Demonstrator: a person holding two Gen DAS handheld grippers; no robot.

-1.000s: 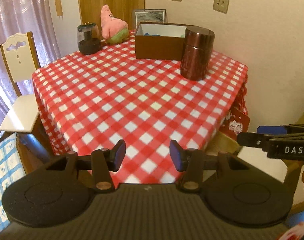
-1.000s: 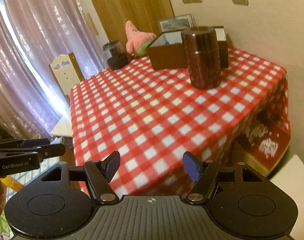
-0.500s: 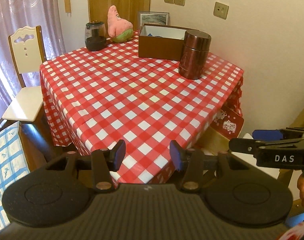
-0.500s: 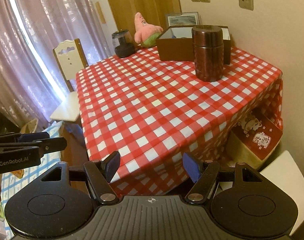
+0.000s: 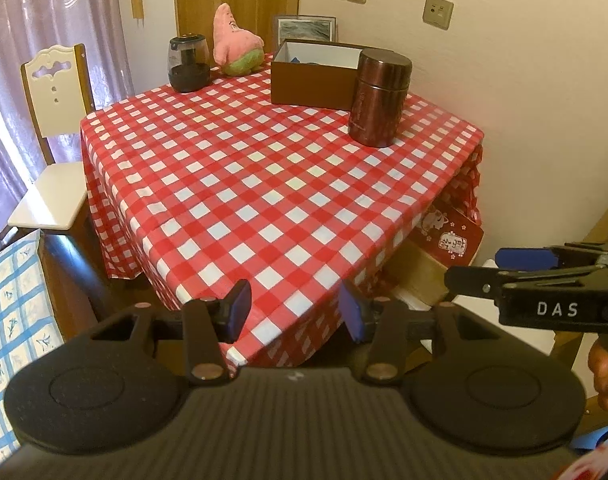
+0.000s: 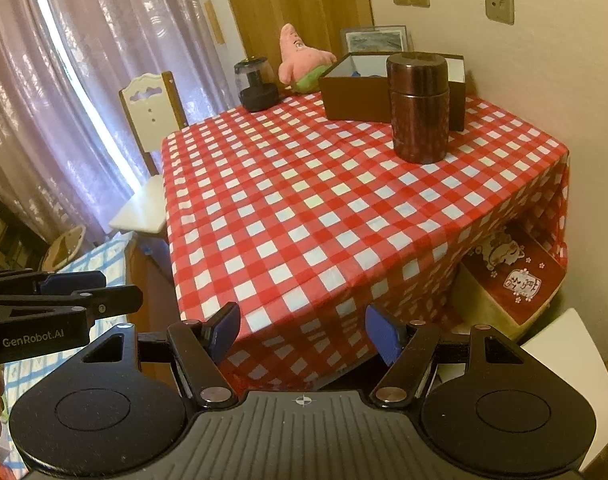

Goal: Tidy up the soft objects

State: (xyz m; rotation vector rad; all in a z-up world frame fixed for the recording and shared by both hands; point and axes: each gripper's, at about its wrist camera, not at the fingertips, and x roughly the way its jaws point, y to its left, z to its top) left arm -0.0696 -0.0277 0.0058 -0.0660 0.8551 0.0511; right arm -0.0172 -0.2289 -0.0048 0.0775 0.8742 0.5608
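Red-checked cloth covers the table (image 5: 264, 184); at its far edge, about 12 o'clock from both grippers, the pink plush (image 5: 235, 42) sits upright between the dark jar (image 5: 188, 64) and the brown box (image 5: 315, 76). Left gripper (image 5: 294, 312) and right gripper (image 6: 302, 330) hang wide open and empty, well short of it; the left looks marginally nearer.

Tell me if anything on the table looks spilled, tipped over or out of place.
Nothing stands out. The pink plush, dark jar, open brown box and brown canister all sit upright on the checkered tablecloth.
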